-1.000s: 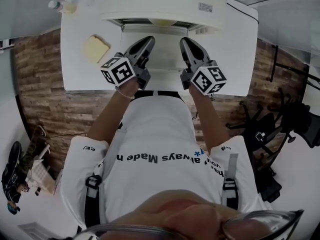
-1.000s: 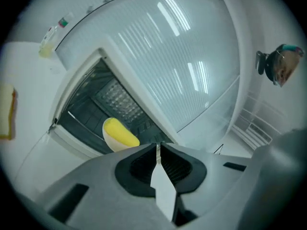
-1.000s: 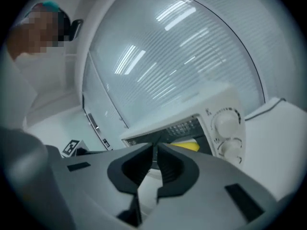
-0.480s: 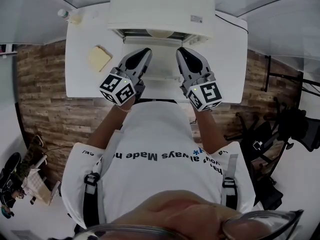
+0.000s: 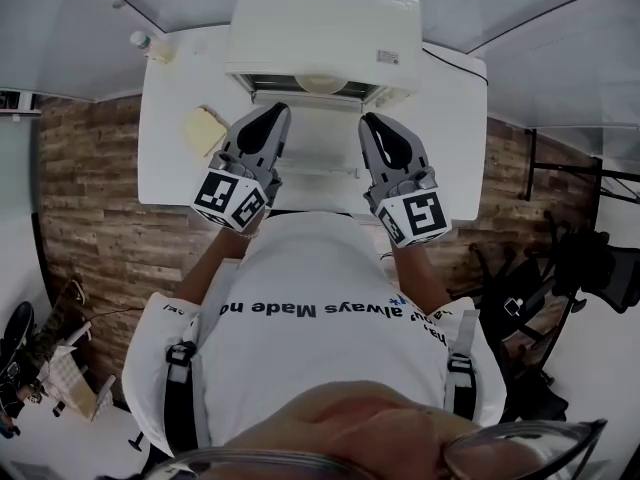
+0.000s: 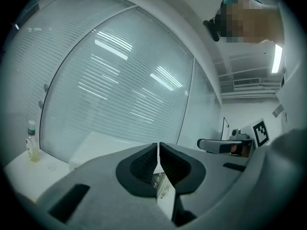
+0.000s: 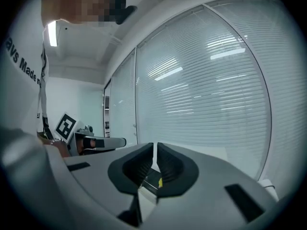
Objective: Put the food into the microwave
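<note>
Left gripper (image 5: 272, 114) and right gripper (image 5: 374, 121) are side by side, jaws pressed together on nothing. The bread (image 5: 203, 130) lies on the tabletop (image 5: 165, 173) just left of the left jaws, so the left hand's nearer. Beyond, the microwave (image 5: 325, 23) looks open. Since a second ago both grippers have lifted and rolled, and the bread hasn't budged.
</note>
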Demonstrator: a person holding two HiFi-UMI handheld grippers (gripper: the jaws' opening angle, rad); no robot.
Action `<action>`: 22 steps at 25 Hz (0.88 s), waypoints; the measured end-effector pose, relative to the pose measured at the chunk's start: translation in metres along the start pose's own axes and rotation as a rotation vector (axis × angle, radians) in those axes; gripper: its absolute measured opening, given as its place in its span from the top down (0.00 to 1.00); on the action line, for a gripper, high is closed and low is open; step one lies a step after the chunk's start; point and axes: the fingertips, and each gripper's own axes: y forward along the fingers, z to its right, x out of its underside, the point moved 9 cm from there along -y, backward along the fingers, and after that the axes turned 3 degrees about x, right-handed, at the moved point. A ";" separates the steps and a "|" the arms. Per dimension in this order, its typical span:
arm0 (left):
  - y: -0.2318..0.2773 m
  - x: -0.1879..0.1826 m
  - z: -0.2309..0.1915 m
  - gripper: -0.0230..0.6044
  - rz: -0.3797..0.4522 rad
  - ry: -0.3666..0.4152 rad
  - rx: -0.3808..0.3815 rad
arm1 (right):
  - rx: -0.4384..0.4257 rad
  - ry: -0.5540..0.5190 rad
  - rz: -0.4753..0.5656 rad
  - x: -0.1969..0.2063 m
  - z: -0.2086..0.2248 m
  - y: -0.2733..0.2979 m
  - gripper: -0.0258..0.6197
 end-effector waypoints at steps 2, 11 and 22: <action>-0.003 -0.007 0.002 0.93 0.011 0.019 -0.008 | 0.014 -0.014 0.015 -0.006 -0.001 -0.005 0.92; -0.009 -0.024 0.017 0.93 0.043 0.092 -0.001 | 0.033 -0.020 0.036 -0.021 -0.003 -0.020 0.92; -0.009 -0.024 0.023 0.93 0.049 0.100 0.008 | 0.035 -0.038 0.053 -0.029 -0.008 -0.025 0.92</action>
